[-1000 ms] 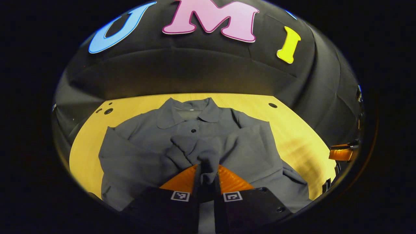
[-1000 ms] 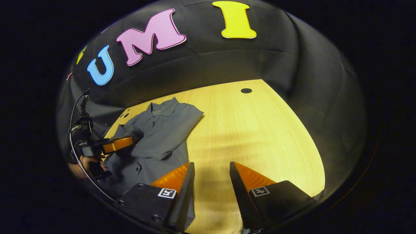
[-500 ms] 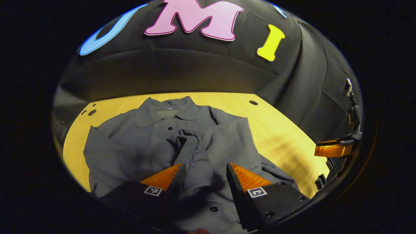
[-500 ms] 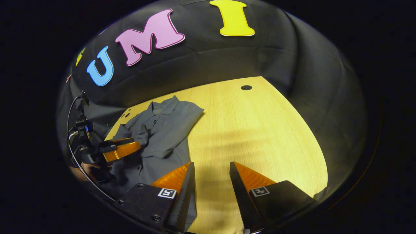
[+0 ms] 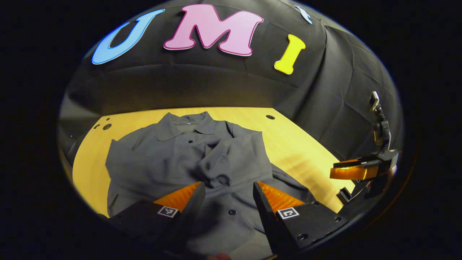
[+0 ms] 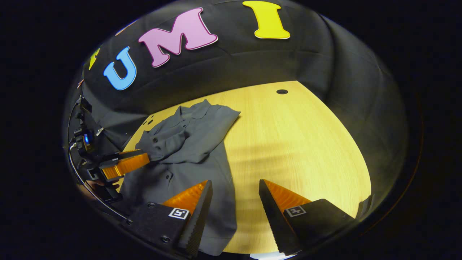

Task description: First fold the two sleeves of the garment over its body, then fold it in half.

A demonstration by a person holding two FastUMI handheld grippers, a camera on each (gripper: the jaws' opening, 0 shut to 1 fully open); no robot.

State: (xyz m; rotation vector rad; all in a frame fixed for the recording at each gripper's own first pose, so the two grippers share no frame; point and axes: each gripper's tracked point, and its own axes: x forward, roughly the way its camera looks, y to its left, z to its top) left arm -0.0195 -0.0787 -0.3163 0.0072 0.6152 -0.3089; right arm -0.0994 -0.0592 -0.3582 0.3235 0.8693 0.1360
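Observation:
A grey button-up shirt (image 5: 173, 159) lies collar-away on the wooden table (image 5: 299, 144), both sleeves folded over its body and their cuffs bunched near the middle (image 5: 216, 173). My left gripper (image 5: 229, 195) hovers open just above the shirt's lower front, nothing between its fingers. In the right gripper view the same shirt (image 6: 187, 151) lies at the left, and my right gripper (image 6: 234, 195) stands open over the shirt's lower right hem and the bare wood. The left gripper (image 6: 124, 164) shows there at the shirt's left side; the right gripper (image 5: 357, 169) shows at the right edge of the left gripper view.
Small round holes mark the tabletop at the far right (image 6: 282, 91) and far left (image 5: 107, 126). Black cloth walls close in behind and beside the table. Bare wood stretches to the right of the shirt (image 6: 299, 144).
My left gripper opened and let go of the sleeve cuff, which now rests on the shirt's body, then drew back a little. My right gripper shifted slightly toward the shirt's hem.

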